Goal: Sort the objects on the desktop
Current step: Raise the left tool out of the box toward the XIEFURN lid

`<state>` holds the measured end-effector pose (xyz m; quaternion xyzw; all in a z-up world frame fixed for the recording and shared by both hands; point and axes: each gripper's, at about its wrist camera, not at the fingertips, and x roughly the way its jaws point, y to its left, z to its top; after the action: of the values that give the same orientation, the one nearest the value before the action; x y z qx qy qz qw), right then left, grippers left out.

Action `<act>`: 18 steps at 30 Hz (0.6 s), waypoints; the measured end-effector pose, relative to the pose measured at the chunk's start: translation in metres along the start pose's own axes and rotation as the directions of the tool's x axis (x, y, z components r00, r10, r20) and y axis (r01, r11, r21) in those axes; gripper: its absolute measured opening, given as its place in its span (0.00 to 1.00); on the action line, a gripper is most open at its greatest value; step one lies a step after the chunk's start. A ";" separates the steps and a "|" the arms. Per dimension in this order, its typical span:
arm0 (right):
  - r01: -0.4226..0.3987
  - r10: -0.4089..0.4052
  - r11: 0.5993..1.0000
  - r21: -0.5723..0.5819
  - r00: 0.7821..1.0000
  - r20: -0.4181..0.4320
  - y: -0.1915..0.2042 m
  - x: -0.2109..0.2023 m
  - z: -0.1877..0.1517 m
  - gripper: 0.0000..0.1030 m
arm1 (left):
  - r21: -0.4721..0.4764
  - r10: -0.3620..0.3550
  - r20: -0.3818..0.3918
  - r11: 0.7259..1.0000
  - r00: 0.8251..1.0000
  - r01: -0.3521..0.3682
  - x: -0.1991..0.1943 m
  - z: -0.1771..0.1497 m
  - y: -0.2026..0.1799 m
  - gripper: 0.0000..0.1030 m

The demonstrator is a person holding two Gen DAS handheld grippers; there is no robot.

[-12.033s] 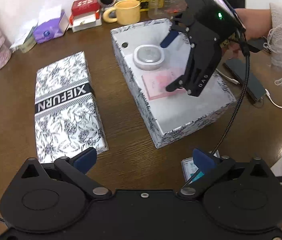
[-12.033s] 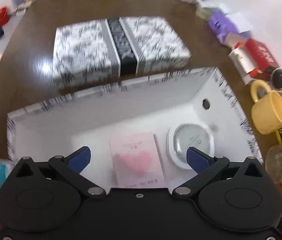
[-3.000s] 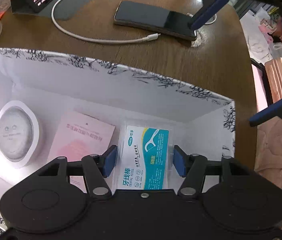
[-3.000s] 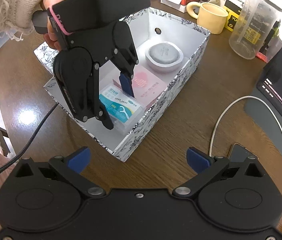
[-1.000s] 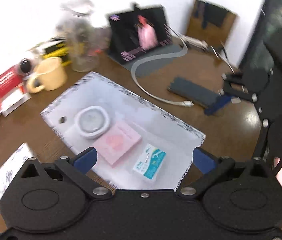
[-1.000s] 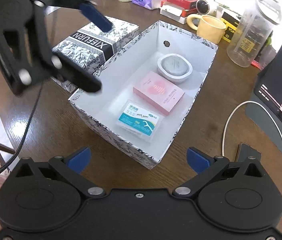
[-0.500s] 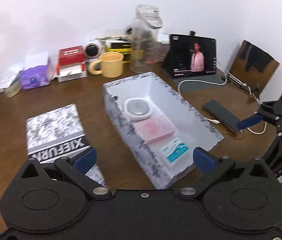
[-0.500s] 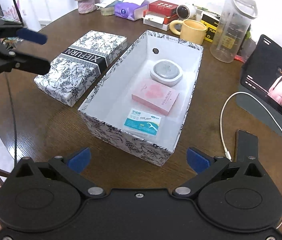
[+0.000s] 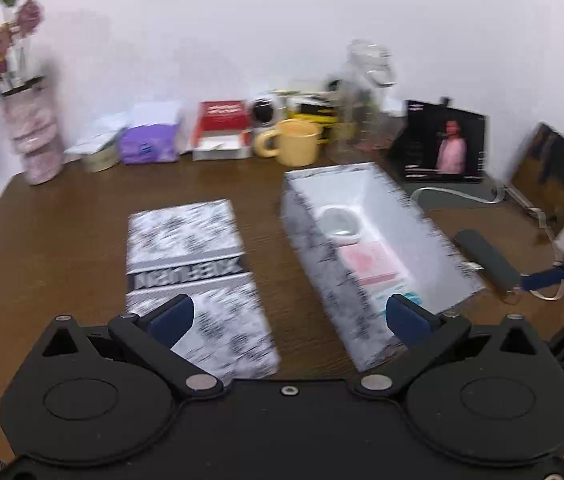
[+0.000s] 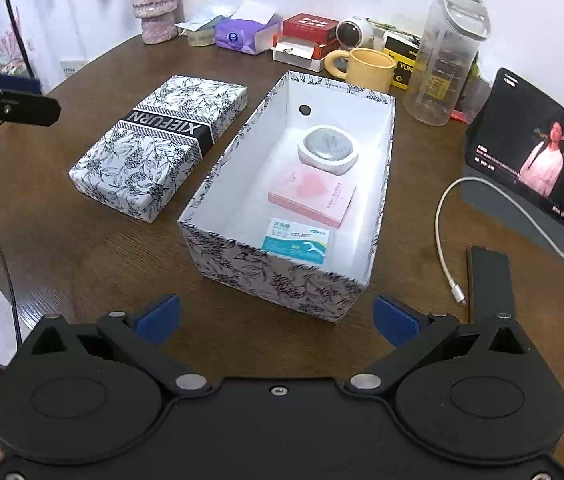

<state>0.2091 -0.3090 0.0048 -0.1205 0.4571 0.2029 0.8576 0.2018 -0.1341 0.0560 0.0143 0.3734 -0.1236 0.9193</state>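
Note:
An open floral-print box (image 10: 277,276) (image 9: 322,256) sits mid-table. Inside lie a round white case (image 10: 328,148) (image 9: 340,222), a pink booklet (image 10: 312,192) (image 9: 370,260) and a teal floss-pick pack (image 10: 296,238). Its lid (image 10: 157,144) (image 9: 189,264), printed XIEFURN, rests to the box's left. My left gripper (image 9: 288,316) hovers open above the table between lid and box, holding nothing. My right gripper (image 10: 275,318) is open and empty, just short of the box's near end. One finger of the left gripper (image 10: 13,110) shows at the right wrist view's left edge.
Along the back wall stand a yellow mug (image 10: 368,70), a clear jug (image 10: 448,52), a red box (image 10: 308,28), purple tissues (image 10: 241,36) and a pink vase (image 10: 153,4). At the right are a lit tablet (image 10: 534,152), a white cable (image 10: 446,232) and a dark phone (image 10: 488,280).
The left gripper pulled back and swung left after leaving the floss pack in the box; the lid now lies under it. The right gripper drew back slightly. Both stayed open.

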 end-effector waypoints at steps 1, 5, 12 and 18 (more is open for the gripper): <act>0.006 -0.006 1.000 0.007 1.000 0.005 0.003 -0.001 -0.002 1.00 | -0.019 0.030 -0.004 0.999 1.000 -0.030 -0.002 -0.002 0.002 1.00; 0.029 -0.031 0.999 0.046 0.999 0.035 0.012 -0.006 -0.008 1.00 | -0.116 0.062 0.002 0.991 0.998 -0.061 -0.012 -0.012 0.016 1.00; 0.037 -0.046 0.992 0.117 0.996 0.078 0.020 -0.013 -0.013 1.00 | -0.231 0.103 -0.018 0.967 0.994 -0.105 -0.015 -0.029 0.038 1.00; 0.014 -0.029 0.989 0.144 0.995 0.100 0.032 -0.015 -0.017 1.00 | -0.261 0.126 -0.031 0.957 0.992 -0.130 -0.018 -0.039 0.047 1.00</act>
<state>0.1744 -0.2905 0.0068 -0.0530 0.4246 0.1661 0.8884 0.1735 -0.0804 0.0369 -0.0823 0.3912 -0.0134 0.9165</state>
